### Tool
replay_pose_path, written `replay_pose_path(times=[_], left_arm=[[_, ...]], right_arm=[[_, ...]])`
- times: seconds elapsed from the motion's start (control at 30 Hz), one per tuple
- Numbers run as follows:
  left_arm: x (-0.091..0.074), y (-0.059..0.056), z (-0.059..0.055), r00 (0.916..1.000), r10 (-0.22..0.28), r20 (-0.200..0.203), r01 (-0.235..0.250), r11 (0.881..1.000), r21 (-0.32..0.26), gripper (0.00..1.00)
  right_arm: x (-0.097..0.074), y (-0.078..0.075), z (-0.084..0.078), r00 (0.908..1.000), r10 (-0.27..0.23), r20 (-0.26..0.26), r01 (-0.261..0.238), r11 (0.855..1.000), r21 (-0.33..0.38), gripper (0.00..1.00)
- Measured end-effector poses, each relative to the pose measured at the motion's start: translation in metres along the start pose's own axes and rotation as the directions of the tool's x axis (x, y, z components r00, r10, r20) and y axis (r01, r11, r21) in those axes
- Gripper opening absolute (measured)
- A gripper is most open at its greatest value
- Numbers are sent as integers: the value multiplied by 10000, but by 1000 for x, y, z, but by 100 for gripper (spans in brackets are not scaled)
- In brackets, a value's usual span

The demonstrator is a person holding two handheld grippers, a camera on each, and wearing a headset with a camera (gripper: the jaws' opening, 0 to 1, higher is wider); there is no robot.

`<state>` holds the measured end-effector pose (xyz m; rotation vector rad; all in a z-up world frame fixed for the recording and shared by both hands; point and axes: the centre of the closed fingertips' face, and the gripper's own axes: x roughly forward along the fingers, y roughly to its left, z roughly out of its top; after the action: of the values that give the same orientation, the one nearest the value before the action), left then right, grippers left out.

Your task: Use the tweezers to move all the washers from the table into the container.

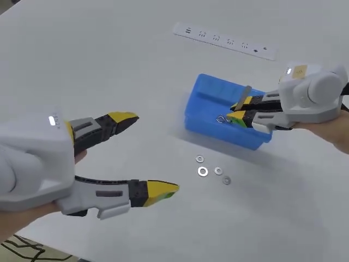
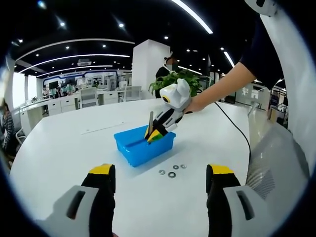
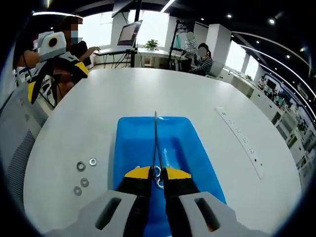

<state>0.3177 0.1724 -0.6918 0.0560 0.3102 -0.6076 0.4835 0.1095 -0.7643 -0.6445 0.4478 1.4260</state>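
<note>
- A white round tabletop [image 1: 109, 65] in an open-plan office with ceiling strip lights; people sit at desks behind it, and a potted plant [image 2: 180, 79] stands beyond its far edge.
- A blue container [image 1: 212, 131] sits on the tabletop. A white power strip [image 1: 226, 41] lies well apart behind it.
- The right gripper [image 1: 238, 112] hovers over the container with its jaws pressed together on the tweezers [image 3: 155, 143]. The thin metal arms stick out forward over the blue floor.
- A couple of washers [image 1: 220, 119] lie inside the container, just beside the jaw tips.
- Four loose washers [image 1: 203, 172] lie in a small cluster on the tabletop, near the container's front wall but not touching it.
- The left gripper [image 1: 154, 153] hangs above bare tabletop, well apart from the container. Its jaws are spread wide and hold nothing.
</note>
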Motion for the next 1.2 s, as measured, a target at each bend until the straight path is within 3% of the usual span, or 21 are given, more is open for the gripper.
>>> replay_pose_path(times=[0.1, 0.2, 0.27, 0.37, 0.47, 0.53, 0.6, 0.7, 0.8, 0.97, 1.1, 1.2], left_arm=[[1, 0, 3, 10000, -8, 95, 9, 9999, -145, 77], [7, 1, 14, 9992, -101, 399, 105, 9999, -88, 74], [15, 4, 28, 9969, -132, 771, 133, 9999, -6, 76], [36, 10, 48, 9950, -494, 873, 496, 9988, -1, 77], [57, 12, 69, 9880, -1007, 1168, 887, 9907, 1031, 71], [72, 11, 82, 9828, -1368, 1237, 1136, 9774, 1785, 67], [85, 12, 94, 9758, -1519, 1571, 1243, 9771, 1726, 69], [103, 12, 95, 9748, -1766, 1367, 1507, 9719, 1807, 77], [116, 9, 96, 9662, -2171, 1387, 1813, 9555, 2328, 64], [134, 13, 91, 9649, -2342, 1185, 2045, 9539, 2198, 56], [143, 11, 87, 9552, -2811, 929, 2515, 9359, 2466, 41], [147, 14, 88, 9527, -2898, 916, 2603, 9336, 2465, 36]], right_arm=[[-2, 1, 4, 10000, -6, 53, 6, 10000, -29, 10], [-5, 2, 10, 9999, -27, 169, 28, 10000, -84, 10], [-7, 4, 15, 9996, -16, 284, 20, 9999, -150, 10], [-8, 7, 20, 9993, 46, 370, -36, 9996, -273, 10], [-9, 10, 24, 9991, 74, 420, -57, 9992, -395, 10], [-9, 10, 26, 9988, 88, 472, -67, 9990, -448, 10], [-10, 11, 28, 9985, 98, 544, -72, 9988, -476, 10], [-11, 11, 28, 9984, 98, 556, -69, 9986, -521, 10], [-12, 11, 28, 9983, 124, 571, -96, 9987, -496, 10], [-14, 13, 28, 9980, 226, 594, -191, 9981, -589, 10], [-14, 14, 29, 9976, 317, 617, -276, 9974, -664, 10], [-15, 15, 28, 9973, 384, 624, -340, 9970, -699, 10]])
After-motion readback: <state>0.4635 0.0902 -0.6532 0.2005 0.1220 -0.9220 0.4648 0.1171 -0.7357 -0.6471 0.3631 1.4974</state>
